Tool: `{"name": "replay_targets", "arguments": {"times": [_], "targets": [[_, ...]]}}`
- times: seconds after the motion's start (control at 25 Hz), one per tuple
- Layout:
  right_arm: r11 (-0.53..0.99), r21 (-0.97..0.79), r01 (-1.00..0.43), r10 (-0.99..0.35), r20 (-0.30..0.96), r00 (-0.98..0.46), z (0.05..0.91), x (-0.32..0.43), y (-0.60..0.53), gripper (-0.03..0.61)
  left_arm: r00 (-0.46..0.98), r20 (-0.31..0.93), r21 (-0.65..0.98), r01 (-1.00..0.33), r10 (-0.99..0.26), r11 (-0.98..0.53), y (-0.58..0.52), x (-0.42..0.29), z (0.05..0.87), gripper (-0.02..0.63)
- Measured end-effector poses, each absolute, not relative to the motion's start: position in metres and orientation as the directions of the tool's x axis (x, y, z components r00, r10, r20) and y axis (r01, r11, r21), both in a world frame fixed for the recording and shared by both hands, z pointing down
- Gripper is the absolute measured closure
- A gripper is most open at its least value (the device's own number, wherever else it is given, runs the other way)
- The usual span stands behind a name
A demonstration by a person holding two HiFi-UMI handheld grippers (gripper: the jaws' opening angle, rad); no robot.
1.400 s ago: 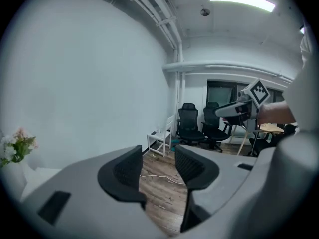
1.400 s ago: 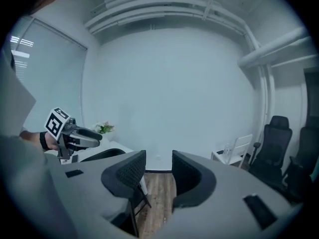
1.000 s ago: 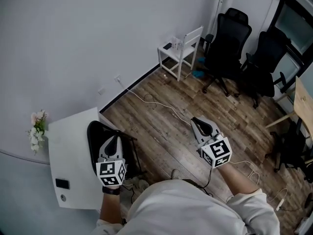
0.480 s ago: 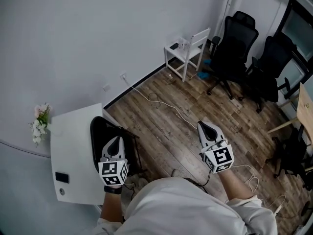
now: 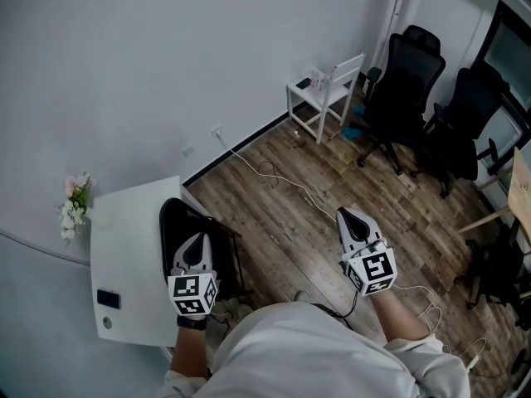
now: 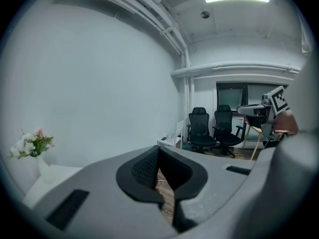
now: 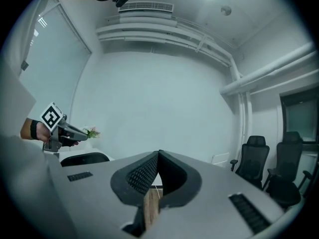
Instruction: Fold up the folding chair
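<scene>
A white slatted chair [image 5: 328, 89] stands open against the far wall, also seen small in the left gripper view [image 6: 175, 133] and the right gripper view [image 7: 220, 158]. A black chair [image 5: 181, 226] sits close by, tucked at the white table. My left gripper [image 5: 197, 239] hovers over that black chair, shut and empty, its jaws [image 6: 158, 149] closed with nothing between them. My right gripper [image 5: 344, 212] hangs over the wood floor, shut and empty as well [image 7: 158, 153]. Both grippers are far from the white chair.
The white table [image 5: 124, 264] with a flower vase [image 5: 75, 206] stands at the left by the wall. Two black office chairs [image 5: 406, 81] [image 5: 465, 123] stand at the back right. A white cable [image 5: 282, 181] runs across the wood floor. A wooden desk edge [image 5: 523, 181] shows at the right.
The head view has drifted, so the room sits slightly lower and to the right in the picture. Both grippers have stayed about where they were, shut.
</scene>
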State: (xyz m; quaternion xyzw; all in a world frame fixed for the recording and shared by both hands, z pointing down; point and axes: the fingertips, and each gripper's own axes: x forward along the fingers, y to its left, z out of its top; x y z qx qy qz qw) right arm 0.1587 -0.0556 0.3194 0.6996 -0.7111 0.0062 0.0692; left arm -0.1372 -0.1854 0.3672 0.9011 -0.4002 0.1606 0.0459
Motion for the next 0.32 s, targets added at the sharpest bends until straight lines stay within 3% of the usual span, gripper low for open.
{"name": "replay_targets", "arguments": {"times": [0.32], "targets": [[0.01,0.092,-0.996,-0.995,0.102,-0.001,0.3199,0.1578,-0.0598,0.561,0.626,0.333,-0.044,-0.737,-0.706,-0.674,-0.1896,-0.1423,0.3714,0.606]]}}
